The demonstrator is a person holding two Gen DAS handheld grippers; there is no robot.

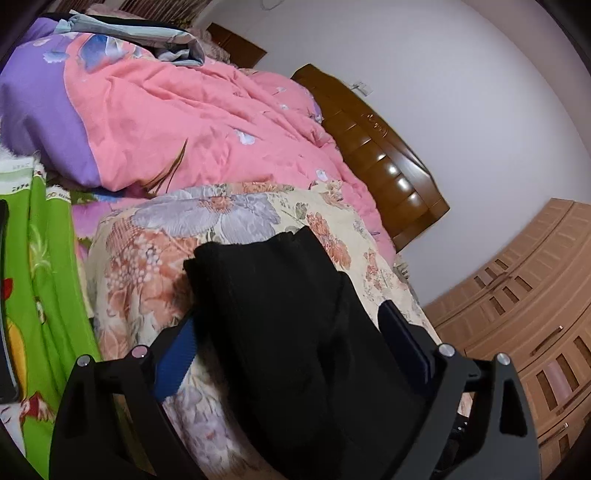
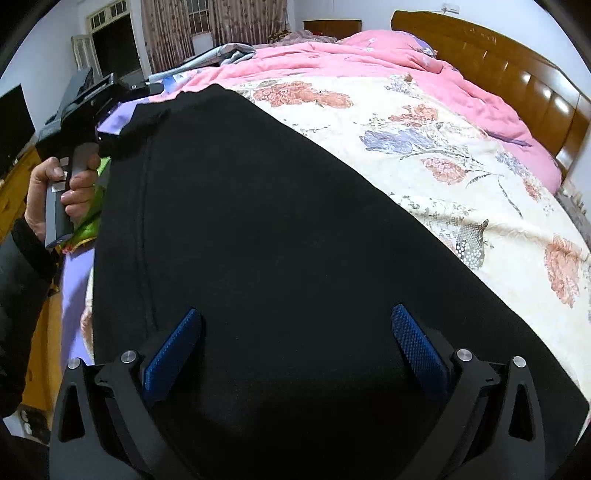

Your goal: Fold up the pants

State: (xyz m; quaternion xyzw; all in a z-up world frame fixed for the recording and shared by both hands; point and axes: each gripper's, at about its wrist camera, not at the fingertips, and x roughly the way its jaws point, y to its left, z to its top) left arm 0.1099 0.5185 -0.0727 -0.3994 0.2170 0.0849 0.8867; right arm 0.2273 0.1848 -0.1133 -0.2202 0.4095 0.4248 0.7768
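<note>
Black pants (image 2: 258,221) lie spread on the floral bedsheet (image 2: 461,177), a broad dark sheet of cloth running from the near edge toward the far left. My right gripper (image 2: 295,332) hangs just over their near part, open, its blue pads (image 2: 417,339) wide apart with only flat cloth beneath. In the left wrist view a raised fold of the pants (image 1: 295,314) sits between the fingers of my left gripper (image 1: 288,314), whose jaws stand wide and open; the left pad (image 1: 173,362) is at the cloth's edge. A hand (image 2: 74,184) holds that gripper's handle at the pants' far corner.
A rumpled pink and purple quilt (image 1: 184,122) is heaped behind the pants. A wooden headboard (image 1: 388,162) stands against the white wall, with a wooden wardrobe (image 1: 517,314) to the right. Green printed cloth (image 1: 44,277) lies at the left. A dark doorway and curtains (image 2: 166,33) are far off.
</note>
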